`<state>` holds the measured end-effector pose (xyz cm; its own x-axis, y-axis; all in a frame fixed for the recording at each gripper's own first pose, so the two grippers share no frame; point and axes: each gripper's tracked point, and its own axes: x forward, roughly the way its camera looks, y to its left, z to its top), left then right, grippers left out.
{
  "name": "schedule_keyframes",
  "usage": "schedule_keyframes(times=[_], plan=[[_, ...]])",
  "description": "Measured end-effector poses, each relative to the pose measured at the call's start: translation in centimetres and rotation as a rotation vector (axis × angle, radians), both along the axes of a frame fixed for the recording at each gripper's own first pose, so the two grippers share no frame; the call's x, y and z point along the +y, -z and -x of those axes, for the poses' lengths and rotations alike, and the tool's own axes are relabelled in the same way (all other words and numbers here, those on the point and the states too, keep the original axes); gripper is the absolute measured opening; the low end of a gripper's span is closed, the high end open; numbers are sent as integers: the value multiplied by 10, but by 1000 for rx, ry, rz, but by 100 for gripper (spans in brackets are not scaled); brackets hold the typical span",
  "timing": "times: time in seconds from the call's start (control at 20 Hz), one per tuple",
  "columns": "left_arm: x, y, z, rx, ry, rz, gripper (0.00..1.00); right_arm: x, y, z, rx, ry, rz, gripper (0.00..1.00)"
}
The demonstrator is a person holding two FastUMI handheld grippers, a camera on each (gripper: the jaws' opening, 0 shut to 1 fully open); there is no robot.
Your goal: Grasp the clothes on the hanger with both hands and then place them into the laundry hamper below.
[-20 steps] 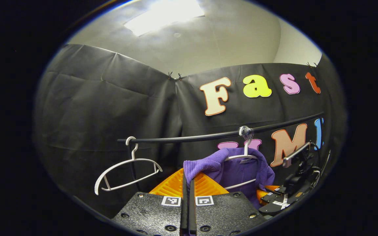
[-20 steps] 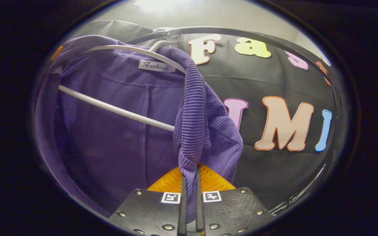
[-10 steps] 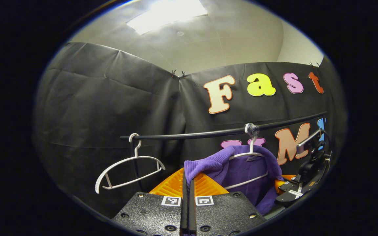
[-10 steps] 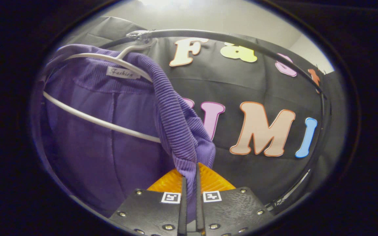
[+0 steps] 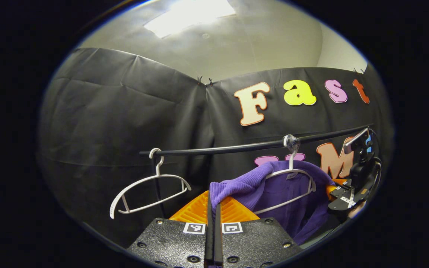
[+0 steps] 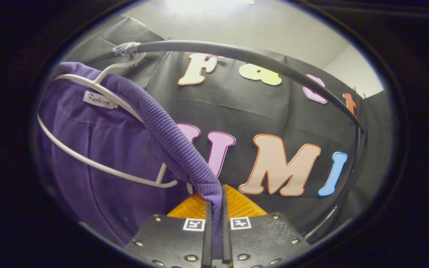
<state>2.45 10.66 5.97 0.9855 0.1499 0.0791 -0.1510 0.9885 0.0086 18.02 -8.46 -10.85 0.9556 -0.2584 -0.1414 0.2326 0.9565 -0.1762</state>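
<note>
Pinching ribbed purple knit garment (image 6: 169, 134), right tongs (image 6: 214, 223) and left tongs (image 5: 213, 223); curved white hanger (image 6: 99, 167).

— What sort of place was shown?
— A staged recording booth: black cloth walls (image 5: 125, 111) were clipped together beneath a plain ceiling with a light panel (image 5: 188, 15).
— And the household touch?
— A black clothes rail (image 5: 237, 148) with white hangers (image 5: 149, 190) had been set up.
</note>
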Motion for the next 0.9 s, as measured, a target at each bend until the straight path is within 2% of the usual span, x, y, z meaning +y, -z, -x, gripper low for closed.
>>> schedule_keyframes(times=[0.5,0.7,0.9], plan=[[8,2,-7,10,-32,-9,2,-16,-22,-45,-83,-3,55,11],[10,4,-10,7,-38,-66,2,-15,-16,-59,-90,-39,112,11],[19,2,-17,2,-46,-110,0,-9,-7,-67,-76,-78,85,11]])
